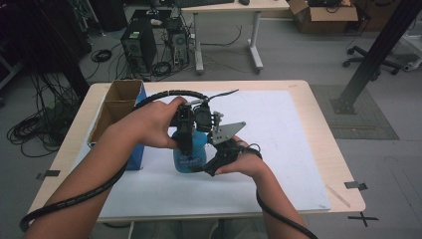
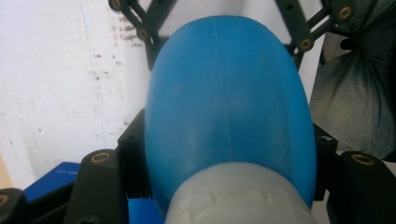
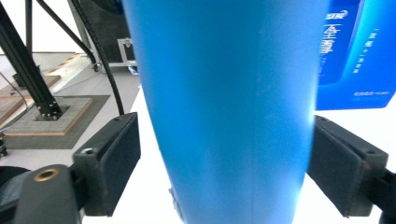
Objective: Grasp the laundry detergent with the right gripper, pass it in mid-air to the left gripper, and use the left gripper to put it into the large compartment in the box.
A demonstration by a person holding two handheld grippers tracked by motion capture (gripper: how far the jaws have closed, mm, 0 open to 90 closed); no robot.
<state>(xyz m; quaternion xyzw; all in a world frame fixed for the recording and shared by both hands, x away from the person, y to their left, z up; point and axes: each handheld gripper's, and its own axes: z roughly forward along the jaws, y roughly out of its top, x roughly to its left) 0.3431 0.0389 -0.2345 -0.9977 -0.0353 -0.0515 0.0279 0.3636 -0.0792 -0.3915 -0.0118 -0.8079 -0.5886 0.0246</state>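
Bottle [image 1: 189, 154]: blue, upright near table [image 1: 318, 149] centre. Your left gripper [image 2: 224, 140] clamps its shoulder; right gripper [image 3: 224, 172] straddles it, unclenched. Risk: tipping if your left lets go.

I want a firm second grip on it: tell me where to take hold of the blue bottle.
Grip the blue bottle low on its straight body, coming in level from the person's right. The right gripper already straddles that part, pads apart with a gap on one side. The left gripper is shut on the narrower top, so the shoulder is taken.
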